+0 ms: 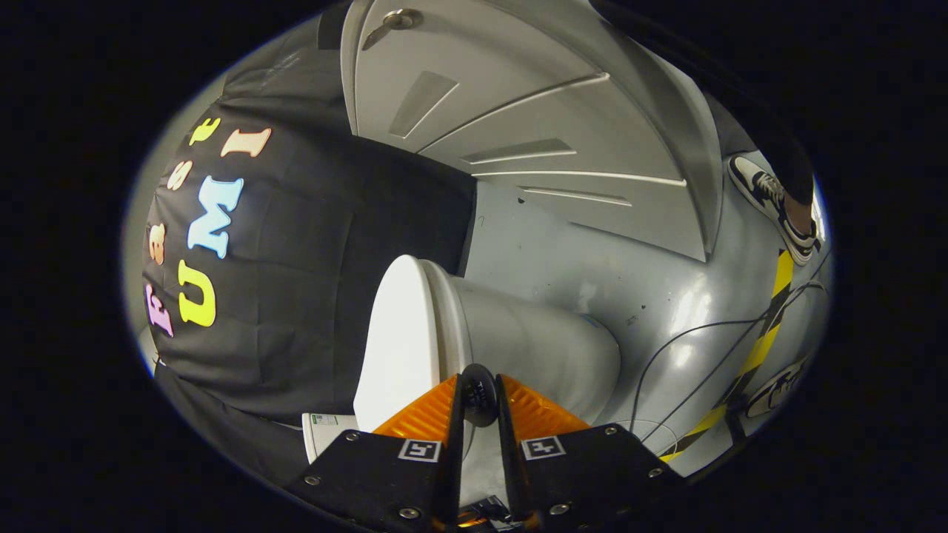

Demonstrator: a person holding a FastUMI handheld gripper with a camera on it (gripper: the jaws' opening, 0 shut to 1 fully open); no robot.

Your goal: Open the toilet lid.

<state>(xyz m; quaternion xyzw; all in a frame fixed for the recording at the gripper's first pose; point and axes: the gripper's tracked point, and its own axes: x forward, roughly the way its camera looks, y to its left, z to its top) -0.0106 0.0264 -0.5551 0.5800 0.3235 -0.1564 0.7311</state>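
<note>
Between the fingers of the gripper [479,396], a narrow gap is kept, with a small dark knob seen in it; whether anything is pinched cannot be told. Just ahead, toward eleven o'clock, the toilet lid [396,333] is found; its rim should be hooked and swung up steadily.

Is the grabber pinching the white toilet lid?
Cannot tell. In the gripper view the fingers sit at the toilet lid's edge, nearly closed, but any contact is hidden.
</note>
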